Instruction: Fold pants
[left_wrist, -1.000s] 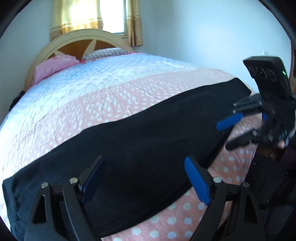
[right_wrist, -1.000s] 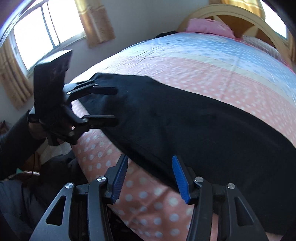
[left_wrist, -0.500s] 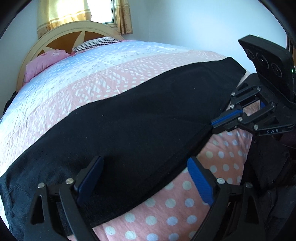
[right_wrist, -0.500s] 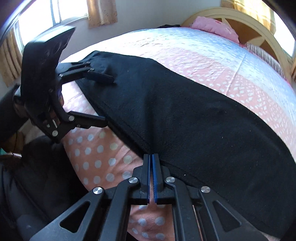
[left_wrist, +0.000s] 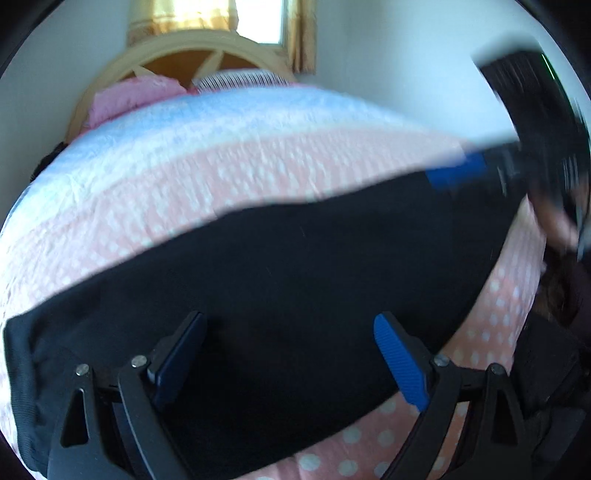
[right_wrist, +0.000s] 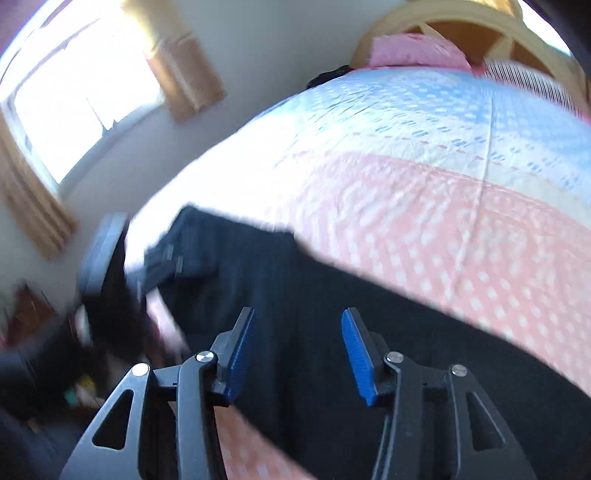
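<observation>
Daylight floods in, the window (right_wrist: 70, 96) upper left blown out; both fisheye views smear, seemingly from motion, edges bent.

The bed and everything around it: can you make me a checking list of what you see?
Surface: a bed with a pink and pale blue dotted cover.
Job's things: black pants lie stretched flat along the near edge of the bed; one end shows folded-over fabric.
Clutter: a pink pillow and a striped pillow at the headboard; something dark at the bed's far edge, too blurred to name.
Grippers: left gripper has open jaws over the pants, pinching nothing. Right gripper jaws are opening above the pants, nothing pressed between them.
Cables: nothing seen.
Surroundings: white walls, a bright window with tan curtains.
</observation>
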